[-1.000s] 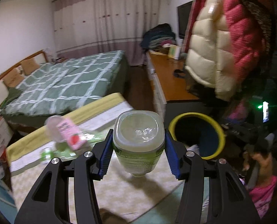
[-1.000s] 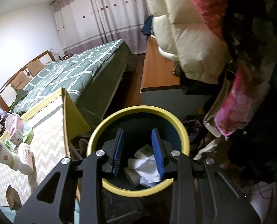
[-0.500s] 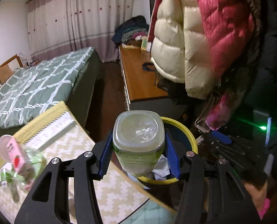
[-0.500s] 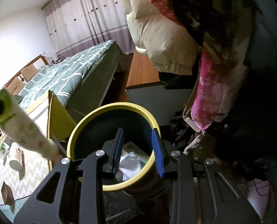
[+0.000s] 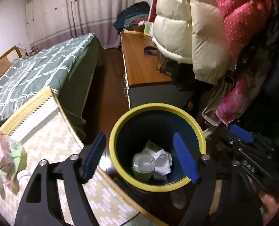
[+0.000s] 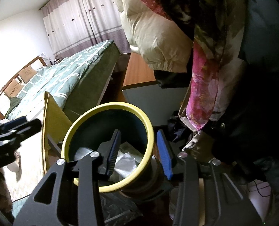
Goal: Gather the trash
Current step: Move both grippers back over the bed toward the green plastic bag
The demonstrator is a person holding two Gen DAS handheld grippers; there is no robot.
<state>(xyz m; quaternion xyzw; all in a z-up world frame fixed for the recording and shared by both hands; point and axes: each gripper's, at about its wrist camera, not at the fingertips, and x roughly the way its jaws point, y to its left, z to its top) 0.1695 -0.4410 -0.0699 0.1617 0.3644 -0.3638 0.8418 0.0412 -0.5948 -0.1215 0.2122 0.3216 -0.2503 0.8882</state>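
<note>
The left tool (image 5: 139, 158) has just sprung open, dropping the clear plastic bottle (image 5: 143, 165) into the yellow-rimmed dark bin (image 5: 120, 124) at its 12 o'clock, while the empty right tool (image 6: 139, 153) straddles the rim, jaws parted.

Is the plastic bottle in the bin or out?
In. The clear plastic bottle lies inside the yellow-rimmed bin, beside crumpled white paper.

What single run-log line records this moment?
left gripper: open over bin | bottle: in bin | right gripper: open, straddles rim
</note>
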